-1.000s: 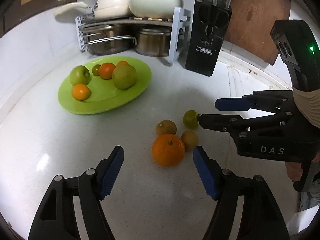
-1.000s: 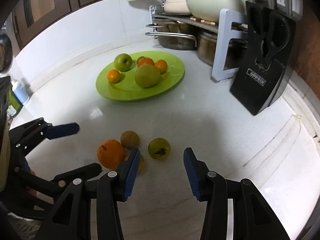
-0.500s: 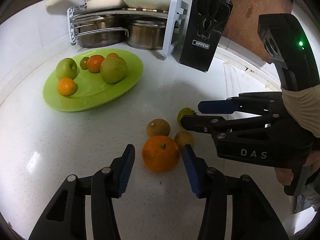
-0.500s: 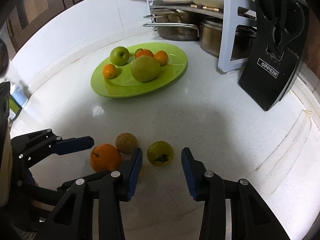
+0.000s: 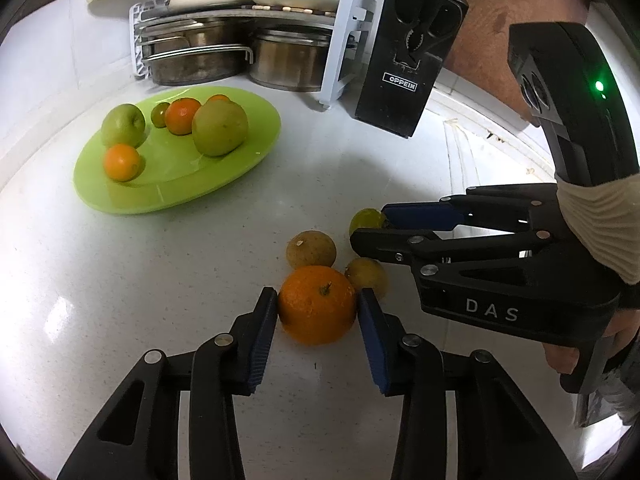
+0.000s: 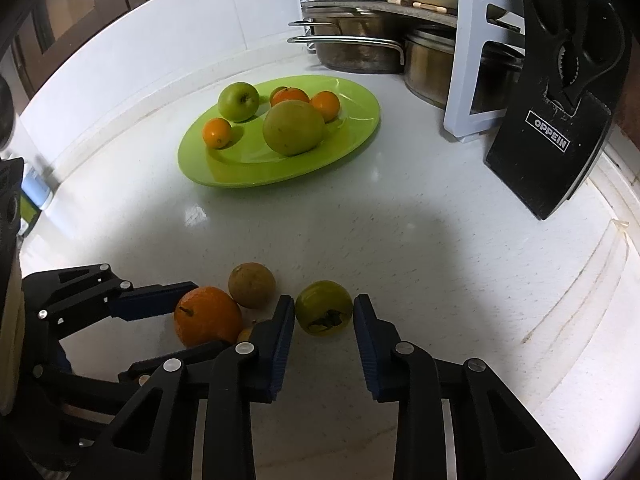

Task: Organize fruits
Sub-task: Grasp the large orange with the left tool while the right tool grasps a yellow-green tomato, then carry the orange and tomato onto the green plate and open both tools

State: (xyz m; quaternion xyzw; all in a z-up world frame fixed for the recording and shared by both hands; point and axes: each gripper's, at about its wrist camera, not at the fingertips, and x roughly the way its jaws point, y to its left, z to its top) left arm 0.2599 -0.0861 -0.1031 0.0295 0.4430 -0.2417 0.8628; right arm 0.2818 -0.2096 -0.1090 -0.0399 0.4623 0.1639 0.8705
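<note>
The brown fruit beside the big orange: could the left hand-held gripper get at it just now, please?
Probably not: the left hand-held gripper is closing around the orange, and the brown fruit sits right behind that orange, with the right hand-held gripper crowding its other side.

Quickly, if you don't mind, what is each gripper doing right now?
Left gripper: jaws closing, pads against the orange between them.
Right gripper: shut on the green fruit.
</note>
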